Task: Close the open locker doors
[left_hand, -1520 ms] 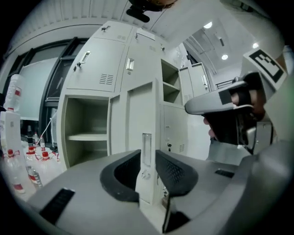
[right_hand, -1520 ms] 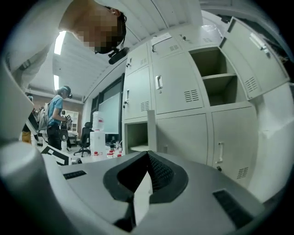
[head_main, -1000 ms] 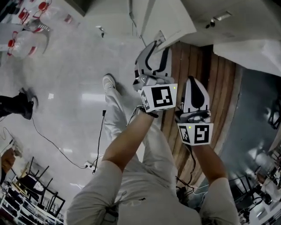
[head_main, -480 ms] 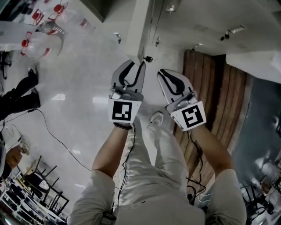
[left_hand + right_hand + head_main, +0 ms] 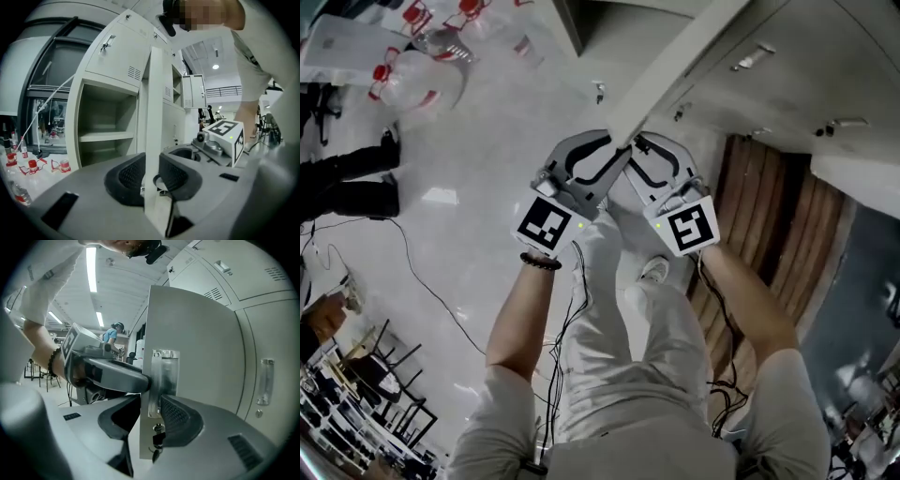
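Observation:
An open white locker door [image 5: 675, 75] juts out from the locker bank, and both grippers meet at its free edge. My left gripper [image 5: 609, 157] is shut on that edge: in the left gripper view both black pads [image 5: 132, 176] press the thin door edge [image 5: 154, 117]. The right gripper [image 5: 642, 150] straddles the same edge from the other side, its jaws opening. In the right gripper view its left finger stands apart from the door [image 5: 197, 348], while its right pad lies by the metal handle plate [image 5: 164, 376]. A key [image 5: 157, 439] hangs below the plate. The open compartment [image 5: 105, 126] shows an empty shelf.
Closed locker doors [image 5: 787, 66] run to the right of the open one. Plastic bottles with red caps [image 5: 422, 56] lie on the shiny floor at upper left, near another person's dark legs [image 5: 347, 178]. A cable [image 5: 422, 272] crosses the floor. Wood panelling [image 5: 769, 216] is at right.
Both grippers have swung from the wood panelling to the open door's edge. The left gripper closed on the edge. The right gripper, shut before, now has its jaws spread around it.

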The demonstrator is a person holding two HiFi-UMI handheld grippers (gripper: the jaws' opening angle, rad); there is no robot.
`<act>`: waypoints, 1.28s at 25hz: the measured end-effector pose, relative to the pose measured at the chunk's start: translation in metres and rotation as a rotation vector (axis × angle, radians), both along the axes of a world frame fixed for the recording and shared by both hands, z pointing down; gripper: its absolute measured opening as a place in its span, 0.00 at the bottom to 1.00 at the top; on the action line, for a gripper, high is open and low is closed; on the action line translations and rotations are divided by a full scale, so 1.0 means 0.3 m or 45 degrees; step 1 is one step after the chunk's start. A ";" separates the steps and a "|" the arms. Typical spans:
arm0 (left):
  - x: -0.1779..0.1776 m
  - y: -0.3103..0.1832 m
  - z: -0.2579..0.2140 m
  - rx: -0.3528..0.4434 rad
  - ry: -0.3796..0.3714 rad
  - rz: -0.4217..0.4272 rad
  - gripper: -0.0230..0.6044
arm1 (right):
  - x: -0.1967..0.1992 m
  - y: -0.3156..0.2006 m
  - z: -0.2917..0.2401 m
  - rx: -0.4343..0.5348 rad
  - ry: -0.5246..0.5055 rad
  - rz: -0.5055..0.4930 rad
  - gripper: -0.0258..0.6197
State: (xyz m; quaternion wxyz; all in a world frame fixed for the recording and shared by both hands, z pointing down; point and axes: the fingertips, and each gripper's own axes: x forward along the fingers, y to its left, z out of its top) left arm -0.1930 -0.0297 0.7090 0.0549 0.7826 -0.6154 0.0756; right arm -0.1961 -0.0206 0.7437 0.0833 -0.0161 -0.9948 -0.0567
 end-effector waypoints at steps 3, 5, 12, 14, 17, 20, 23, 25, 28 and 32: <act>-0.057 -0.006 0.005 -0.023 -0.009 0.098 0.18 | -0.062 0.005 -0.001 0.007 -0.007 -0.044 0.23; -0.103 -0.010 0.008 -0.042 -0.023 0.143 0.18 | -0.105 0.002 0.004 -0.005 0.002 -0.070 0.23; -0.341 0.037 0.008 -0.061 -0.056 0.068 0.13 | -0.290 -0.047 -0.010 -0.044 -0.021 -0.075 0.18; -0.403 0.053 0.026 -0.050 -0.044 -0.013 0.10 | -0.339 -0.079 -0.013 -0.035 -0.031 -0.060 0.14; -0.457 0.032 0.060 -0.028 -0.049 -0.115 0.07 | -0.410 -0.128 -0.009 -0.038 -0.024 -0.023 0.12; -0.510 -0.023 0.062 0.031 -0.039 -0.259 0.06 | -0.483 -0.178 -0.014 -0.055 -0.034 0.029 0.11; -0.569 -0.060 0.001 0.145 -0.002 -0.417 0.05 | -0.537 -0.229 -0.017 -0.035 -0.047 0.099 0.10; -0.592 -0.079 -0.052 0.188 -0.016 -0.455 0.05 | -0.571 -0.256 -0.018 -0.021 -0.050 0.151 0.10; -0.612 -0.133 -0.125 0.183 -0.094 -0.442 0.05 | -0.617 -0.294 -0.023 -0.011 -0.058 0.230 0.10; -0.618 -0.241 -0.208 0.174 -0.120 -0.417 0.04 | -0.655 -0.328 -0.030 -0.009 -0.079 0.297 0.10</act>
